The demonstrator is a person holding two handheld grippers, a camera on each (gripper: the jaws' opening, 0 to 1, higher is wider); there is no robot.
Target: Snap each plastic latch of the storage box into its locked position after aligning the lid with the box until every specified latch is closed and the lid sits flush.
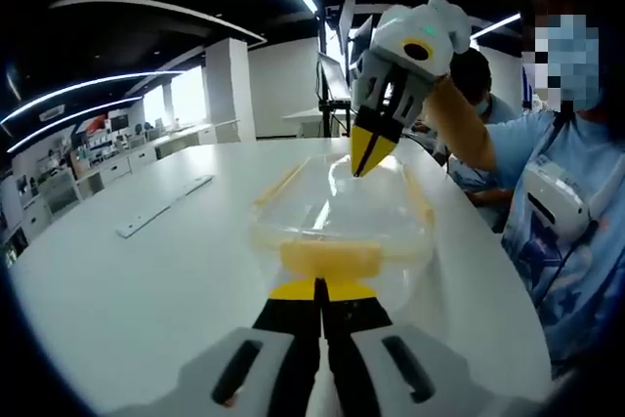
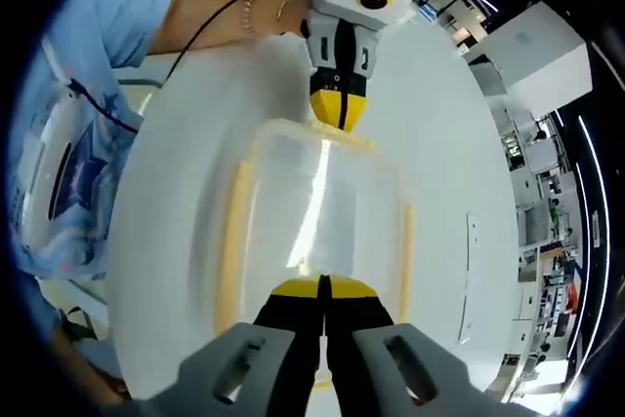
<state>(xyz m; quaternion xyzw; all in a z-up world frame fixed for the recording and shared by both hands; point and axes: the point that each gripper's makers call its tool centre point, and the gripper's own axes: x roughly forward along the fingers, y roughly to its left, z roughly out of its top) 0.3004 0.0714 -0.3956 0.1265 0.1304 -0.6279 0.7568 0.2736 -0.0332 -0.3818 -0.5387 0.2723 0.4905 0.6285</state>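
Resting on the white table (image 1: 117, 290), the clear storage box (image 1: 337, 207) is seen with its lid (image 2: 317, 202) on. Left gripper (image 1: 319, 287) fingers are pressed together, yellow tips at the near-end yellow latch (image 1: 329, 259). Right gripper (image 2: 322, 288) fingers are likewise closed together at the opposite end latch (image 1: 363, 165). Yellow side latches (image 2: 230, 241) are visible along both long edges.

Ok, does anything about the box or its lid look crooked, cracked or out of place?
Nothing stands out. The clear lid looks square on the storage box on the white table, with both tongs, left and right, shut at opposite short ends.
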